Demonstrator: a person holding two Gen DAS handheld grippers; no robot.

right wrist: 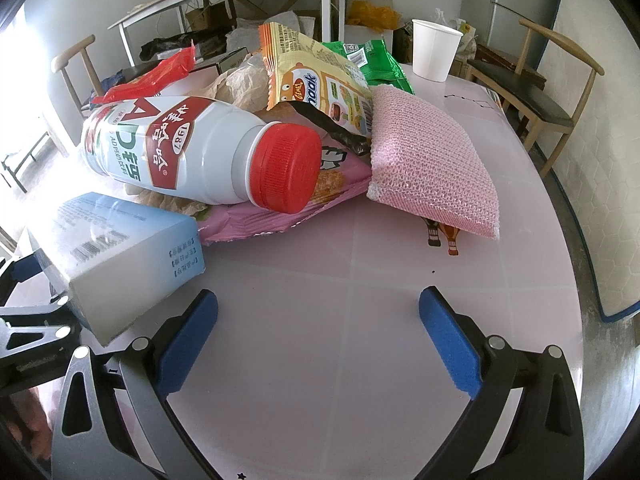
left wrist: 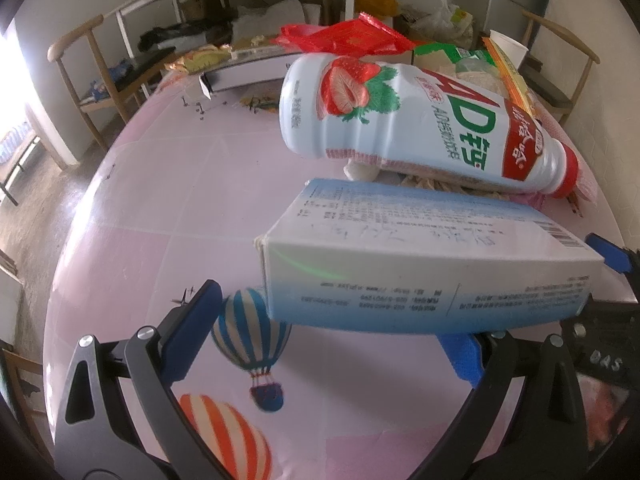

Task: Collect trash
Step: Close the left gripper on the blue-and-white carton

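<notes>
The blue-and-white carton (left wrist: pixel 424 264) lies on its side on the table (left wrist: pixel 160 208), across the left gripper (left wrist: pixel 332 328), whose fingers stand apart around it without clamping. At its 12 o'clock lies the strawberry drink bottle (right wrist: pixel 192 148) atop snack wrappers. The right gripper (right wrist: pixel 320 336), spread wide and holding nothing, hovers with the carton at its 10 o'clock and the pink sponge (right wrist: pixel 432 168) at 1 o'clock.

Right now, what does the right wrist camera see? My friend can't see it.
An open hand-held gripper hovers over a pink table. Ahead lies a trash pile: a white bottle with a red cap, a pale blue carton, snack wrappers and a pink sponge.
</notes>
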